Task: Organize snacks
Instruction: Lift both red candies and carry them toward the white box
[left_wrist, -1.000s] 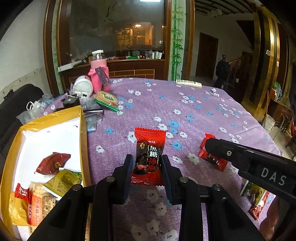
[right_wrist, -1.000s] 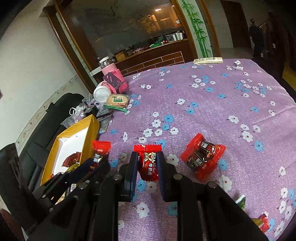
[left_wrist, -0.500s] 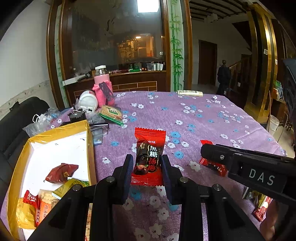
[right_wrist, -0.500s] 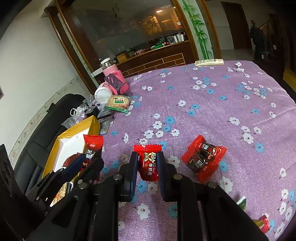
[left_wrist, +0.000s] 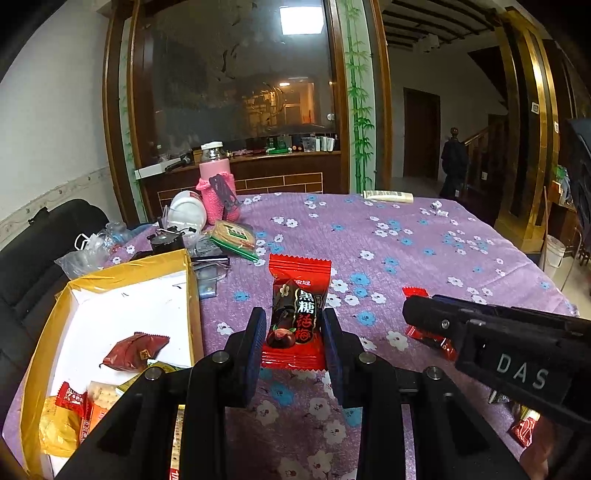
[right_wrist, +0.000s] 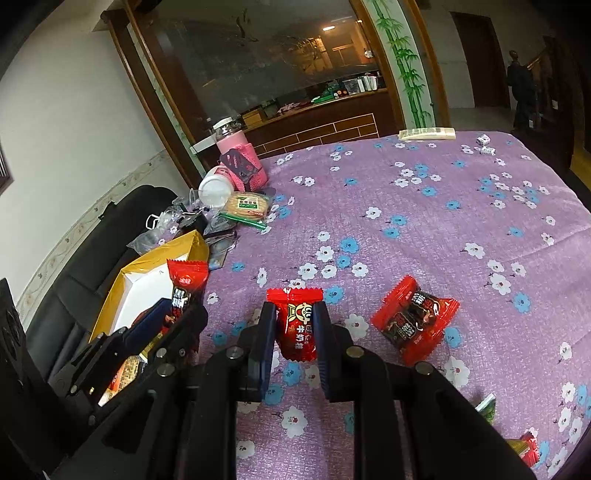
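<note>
Left tool (left_wrist: 294, 334) is pinching a black-and-red candy packet (left_wrist: 296, 314); right tool (right_wrist: 294, 328) is clamping a small red candy (right_wrist: 296, 325) above the bench (right_wrist: 424, 221).

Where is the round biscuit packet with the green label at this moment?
The biscuit packet lies on the purple tablecloth at the far left of the table, in front of the pink bottle and just beyond the yellow box; both views show it.
</note>
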